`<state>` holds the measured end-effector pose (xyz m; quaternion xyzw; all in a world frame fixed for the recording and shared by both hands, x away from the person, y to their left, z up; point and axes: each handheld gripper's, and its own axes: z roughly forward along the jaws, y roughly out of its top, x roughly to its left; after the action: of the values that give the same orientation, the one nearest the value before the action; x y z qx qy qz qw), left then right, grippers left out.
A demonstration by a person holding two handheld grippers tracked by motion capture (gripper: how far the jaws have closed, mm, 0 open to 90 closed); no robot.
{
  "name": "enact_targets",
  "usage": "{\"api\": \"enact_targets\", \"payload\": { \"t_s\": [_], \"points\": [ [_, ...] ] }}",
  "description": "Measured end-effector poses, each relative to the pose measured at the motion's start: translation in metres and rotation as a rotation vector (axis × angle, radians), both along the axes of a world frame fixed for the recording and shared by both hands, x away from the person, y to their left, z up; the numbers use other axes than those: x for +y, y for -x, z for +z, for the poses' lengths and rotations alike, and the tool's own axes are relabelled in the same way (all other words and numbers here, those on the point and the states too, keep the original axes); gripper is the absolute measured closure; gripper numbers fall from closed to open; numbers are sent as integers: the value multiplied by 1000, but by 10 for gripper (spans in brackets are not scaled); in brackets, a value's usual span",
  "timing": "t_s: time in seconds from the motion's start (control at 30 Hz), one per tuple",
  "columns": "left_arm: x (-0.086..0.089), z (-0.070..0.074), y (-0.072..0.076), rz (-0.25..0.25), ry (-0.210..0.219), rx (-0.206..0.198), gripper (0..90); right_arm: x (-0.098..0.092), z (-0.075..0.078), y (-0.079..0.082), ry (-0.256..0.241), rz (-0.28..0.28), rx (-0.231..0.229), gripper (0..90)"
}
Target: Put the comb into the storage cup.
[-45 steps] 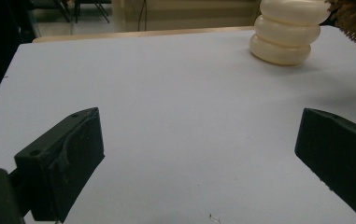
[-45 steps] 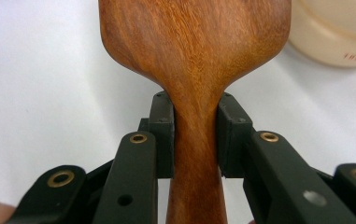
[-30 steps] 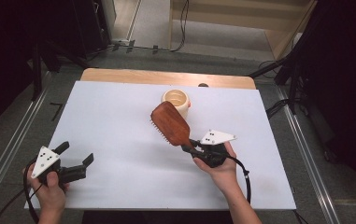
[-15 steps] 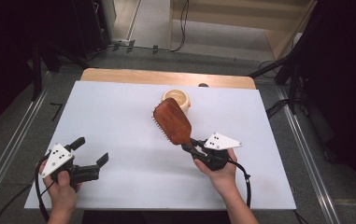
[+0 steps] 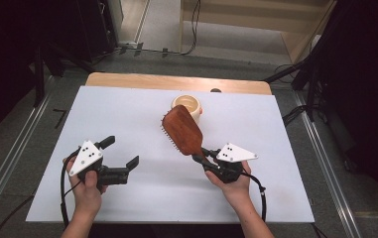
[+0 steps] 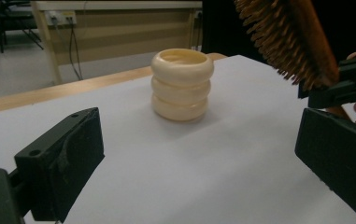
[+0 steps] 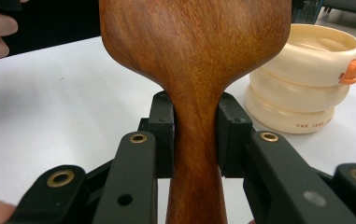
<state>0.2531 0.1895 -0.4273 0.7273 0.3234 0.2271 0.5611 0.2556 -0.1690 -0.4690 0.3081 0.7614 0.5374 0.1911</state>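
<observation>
Right gripper (image 5: 200,157) around tilted hairbrush (image 5: 181,131)

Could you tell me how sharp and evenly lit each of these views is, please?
High view: even light, slightly soft, dark surroundings. Left gripper view: cream cup fairly sharp, near jaws blurred. Right gripper view: hairbrush handle crisp, grain visible; soft shadow under cup.

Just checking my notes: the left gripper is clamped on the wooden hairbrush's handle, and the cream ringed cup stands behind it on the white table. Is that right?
Not quite: the right gripper is the one clamped on the wooden hairbrush handle, as the right gripper view shows. The left gripper is open and holds nothing. The cream ringed cup does stand behind the brush on the white table.
</observation>
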Motion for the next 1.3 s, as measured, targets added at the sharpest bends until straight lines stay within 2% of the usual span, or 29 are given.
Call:
{"api": "enact_targets", "payload": {
  "t_s": [0.13,0.33,0.5,0.63,0.87,1.07,1.3],
  "points": [
    [-13,8,-3,-21,10,-6,13,0,0,1,-9,-1,-1,701],
    [-29,12,-8,-52,28,1,13,3,-3,2,-4,-2,-7,701],
    [-40,13,-9,-81,59,-12,12,6,-6,3,2,3,-9,700],
    [-47,13,-10,-95,79,-7,12,7,-7,3,4,6,-12,701],
    [-56,12,-11,-103,89,-3,12,11,-8,5,-1,6,-9,700],
    [-67,10,-16,-103,107,35,12,16,-9,7,8,12,-24,700],
    [-78,9,-20,-104,113,53,12,20,-10,9,4,22,-33,700]
  ]
}}
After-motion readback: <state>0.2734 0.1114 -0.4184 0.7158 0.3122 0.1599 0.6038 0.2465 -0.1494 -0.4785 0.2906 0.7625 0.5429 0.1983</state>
